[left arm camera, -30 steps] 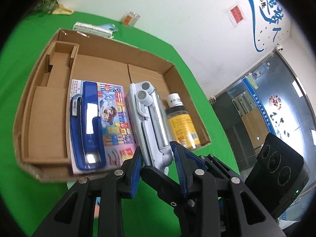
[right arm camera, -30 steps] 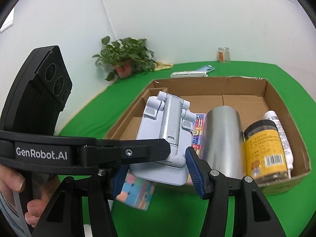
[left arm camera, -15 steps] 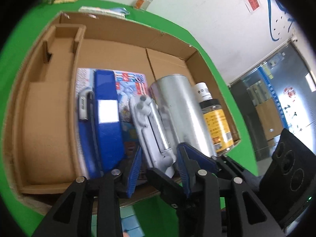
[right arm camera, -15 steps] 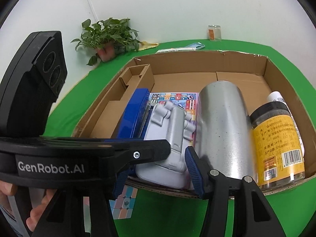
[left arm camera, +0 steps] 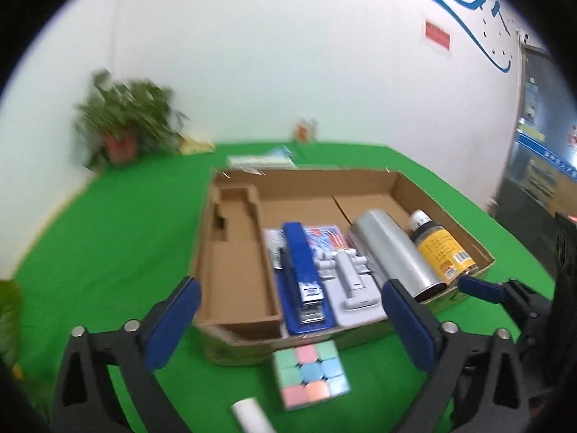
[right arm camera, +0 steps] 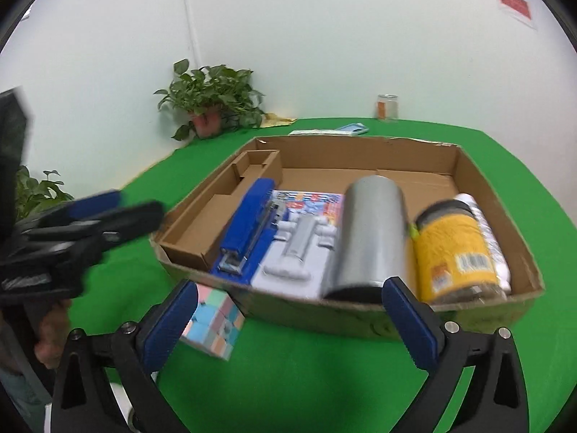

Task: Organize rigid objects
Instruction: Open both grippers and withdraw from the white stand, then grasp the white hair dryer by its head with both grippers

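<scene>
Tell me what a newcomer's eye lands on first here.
The cardboard box on the green table, with a blue stapler, grey stand, silver cylinder and yellow-labelled jar lying side by side along its near edge. Next, the pastel puzzle cube on the cloth just outside the box.

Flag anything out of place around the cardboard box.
Two things still sit outside the cardboard box on the green cloth: the pastel puzzle cube against its near wall, and a white cylinder nearer the camera. The near wall looks bowed and worn. Both grippers are open and empty.
</scene>
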### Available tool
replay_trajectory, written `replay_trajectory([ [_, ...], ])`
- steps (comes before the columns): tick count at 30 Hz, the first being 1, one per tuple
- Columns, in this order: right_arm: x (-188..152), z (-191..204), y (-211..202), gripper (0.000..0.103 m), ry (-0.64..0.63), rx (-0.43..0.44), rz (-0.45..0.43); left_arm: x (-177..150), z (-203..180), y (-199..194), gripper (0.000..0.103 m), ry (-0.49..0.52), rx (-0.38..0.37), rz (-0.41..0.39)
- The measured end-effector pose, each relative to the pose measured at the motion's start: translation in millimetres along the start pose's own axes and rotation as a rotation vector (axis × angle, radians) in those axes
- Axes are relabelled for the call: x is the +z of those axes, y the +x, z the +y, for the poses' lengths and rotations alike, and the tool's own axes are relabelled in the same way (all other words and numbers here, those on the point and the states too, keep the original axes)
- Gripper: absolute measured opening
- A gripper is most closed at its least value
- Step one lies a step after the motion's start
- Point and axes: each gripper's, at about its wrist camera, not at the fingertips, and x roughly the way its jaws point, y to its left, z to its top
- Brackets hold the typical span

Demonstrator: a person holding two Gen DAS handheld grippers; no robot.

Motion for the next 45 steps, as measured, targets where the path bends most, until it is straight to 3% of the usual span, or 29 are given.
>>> replay_trajectory([
  [6, -23, 1, -25, 0.103, -0.013, 0.010, 0.017, -31, 8, -23, 0.101, -0.074, 0.029, 0.072],
  [10, -48, 2, -40, 0.103, -0.032, 0.099, 0.051, -61, 15, -30, 0.101, -0.133, 0.012, 0.181],
  [15, -90, 15, -48, 0.103, -0.089, 0.211, 0.134, -100, 25, -32, 0.100, -0.257, -0.068, 0.302],
  [19, -121, 22, -58, 0.102, -0.098, 0.308, 0.179, -121, 20, -27, 0.085, -0.311, -0.120, 0.382],
  [20, -126, 23, -61, 0.102, -0.100, 0.320, 0.185, -125, 18, -23, 0.075, -0.321, -0.133, 0.403],
  [21, -132, 24, -65, 0.102, -0.107, 0.332, 0.191, -127, 15, -21, 0.070, -0.322, -0.124, 0.416],
  [23, -139, 22, -72, 0.102, -0.111, 0.347, 0.193, -129, 7, -19, 0.068, -0.305, -0.110, 0.419],
  [33, -155, -8, -97, 0.102, -0.053, 0.330, 0.190, -129, -59, -11, 0.063, -0.247, -0.228, 0.465],
  [37, -166, -23, -109, 0.102, -0.048, 0.306, 0.202, -129, -93, -9, 0.063, -0.202, -0.335, 0.495],
  [40, -174, -29, -117, 0.102, -0.044, 0.294, 0.216, -133, -111, -4, 0.063, -0.254, -0.452, 0.536],
  [45, -184, -30, -131, 0.102, -0.060, 0.267, 0.211, -139, -104, 7, 0.063, -0.400, -0.544, 0.564],
])
